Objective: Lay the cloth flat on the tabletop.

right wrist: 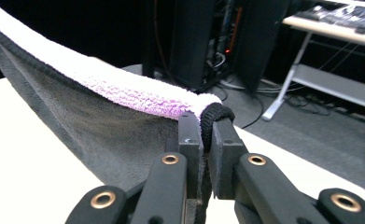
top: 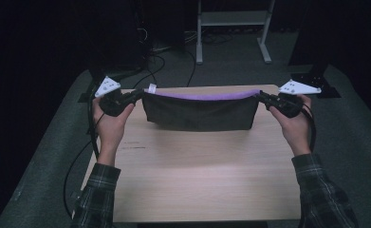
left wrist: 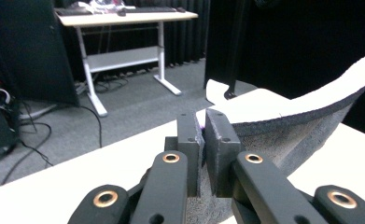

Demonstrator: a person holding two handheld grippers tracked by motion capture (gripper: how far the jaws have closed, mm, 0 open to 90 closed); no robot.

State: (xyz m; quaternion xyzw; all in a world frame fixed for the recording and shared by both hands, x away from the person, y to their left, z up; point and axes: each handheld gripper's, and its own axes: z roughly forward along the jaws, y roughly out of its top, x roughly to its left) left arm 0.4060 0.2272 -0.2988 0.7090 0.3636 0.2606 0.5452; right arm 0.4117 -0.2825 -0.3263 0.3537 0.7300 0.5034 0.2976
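Note:
A dark grey towel (top: 199, 113) with a purple upper band hangs stretched between both grippers above the far part of the wooden table (top: 197, 175). My left gripper (top: 136, 96) is shut on the towel's left top corner, where a small white tag sticks up. My right gripper (top: 263, 98) is shut on the right top corner. In the left gripper view the left gripper (left wrist: 203, 140) pinches the towel (left wrist: 292, 126) edge. In the right gripper view the right gripper (right wrist: 205, 133) clamps the rolled black hem of the towel (right wrist: 96, 116).
The towel's lower edge hangs close to the tabletop at the far side. Grey carpet with cables (top: 169, 57) surrounds the table. A white desk frame (top: 233, 28) stands behind. Dark equipment (right wrist: 208, 37) stands on the floor.

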